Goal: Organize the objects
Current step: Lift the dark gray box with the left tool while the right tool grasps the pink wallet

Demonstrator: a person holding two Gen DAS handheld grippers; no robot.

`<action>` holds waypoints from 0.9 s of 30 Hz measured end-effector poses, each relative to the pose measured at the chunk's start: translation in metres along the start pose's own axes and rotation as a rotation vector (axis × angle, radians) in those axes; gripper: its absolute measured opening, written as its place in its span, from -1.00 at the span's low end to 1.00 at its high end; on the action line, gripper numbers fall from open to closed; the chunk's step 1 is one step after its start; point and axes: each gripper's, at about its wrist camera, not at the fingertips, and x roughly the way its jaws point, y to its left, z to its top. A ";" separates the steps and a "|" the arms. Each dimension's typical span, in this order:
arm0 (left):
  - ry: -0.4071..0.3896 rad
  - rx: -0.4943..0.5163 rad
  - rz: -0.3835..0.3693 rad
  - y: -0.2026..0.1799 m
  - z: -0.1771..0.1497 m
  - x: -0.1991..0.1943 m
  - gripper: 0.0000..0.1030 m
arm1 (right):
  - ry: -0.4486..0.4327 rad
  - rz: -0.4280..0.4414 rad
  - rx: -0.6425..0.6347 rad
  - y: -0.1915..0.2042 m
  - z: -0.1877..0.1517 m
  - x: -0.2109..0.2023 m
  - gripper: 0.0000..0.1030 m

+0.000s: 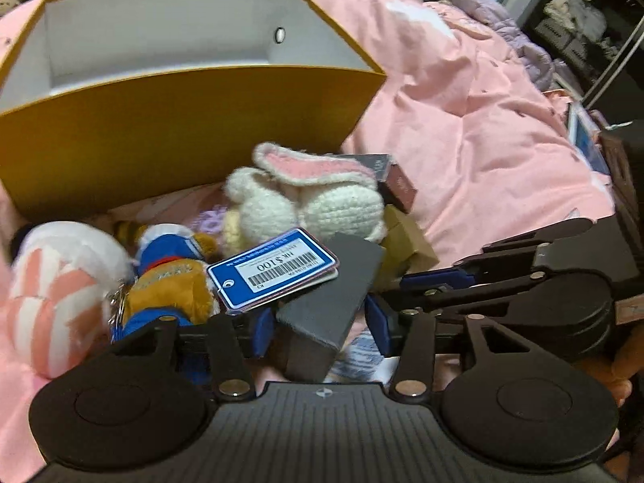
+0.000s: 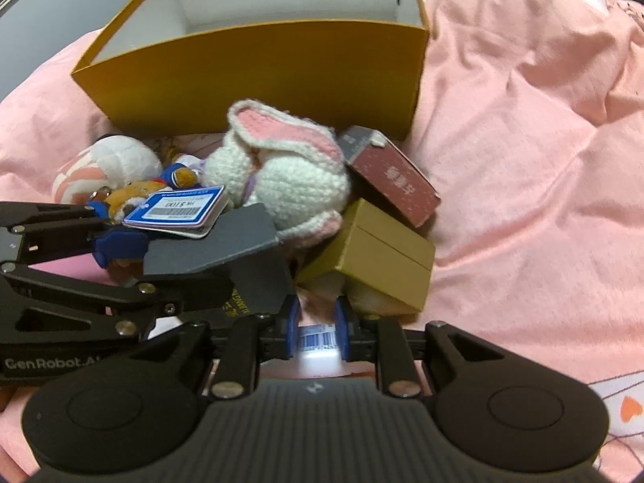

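Note:
An empty yellow box with a white inside stands on the pink bed; it also shows in the right wrist view. In front of it lies a pile: a white crochet rabbit, a plush with a blue price tag, a pink-white plush, a maroon box and a tan box. My left gripper is closed on a dark grey box. My right gripper is nearly shut around a white barcoded item.
Pink bedding spreads to the right of the pile. Dark shelves stand beyond the bed's far right edge. The right gripper's arm crosses close beside my left gripper.

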 end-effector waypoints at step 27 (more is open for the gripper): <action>-0.092 -0.119 0.171 0.017 -0.006 -0.118 -0.26 | -0.017 0.352 -0.454 0.096 0.000 -0.018 -0.41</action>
